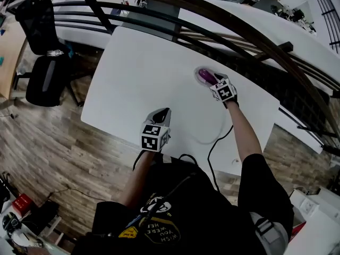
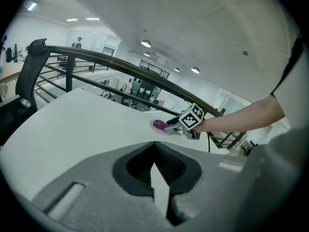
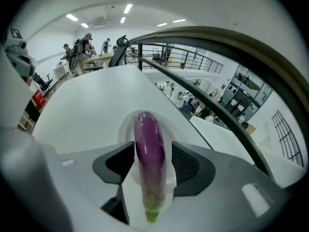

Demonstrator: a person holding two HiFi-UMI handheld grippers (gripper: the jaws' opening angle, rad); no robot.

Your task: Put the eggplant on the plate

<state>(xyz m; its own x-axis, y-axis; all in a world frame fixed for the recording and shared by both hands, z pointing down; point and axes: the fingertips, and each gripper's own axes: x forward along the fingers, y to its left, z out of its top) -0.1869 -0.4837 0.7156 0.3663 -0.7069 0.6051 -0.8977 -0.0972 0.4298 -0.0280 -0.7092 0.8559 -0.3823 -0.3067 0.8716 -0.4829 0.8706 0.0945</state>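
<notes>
Right gripper view: one eggplant [image 3: 148,149] on one plate [image 3: 126,127]; right tongs [image 3: 150,170] apart.

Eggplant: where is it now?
Head view: the eggplant lies on the plate, right half of the table, between the open jaws of the right hand-held gripper.

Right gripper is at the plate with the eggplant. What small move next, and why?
Probably draw the right gripper straight back off the eggplant. Its jaws stand open around it, and the eggplant appears to lie on the plate, so the placing looks done.
</notes>
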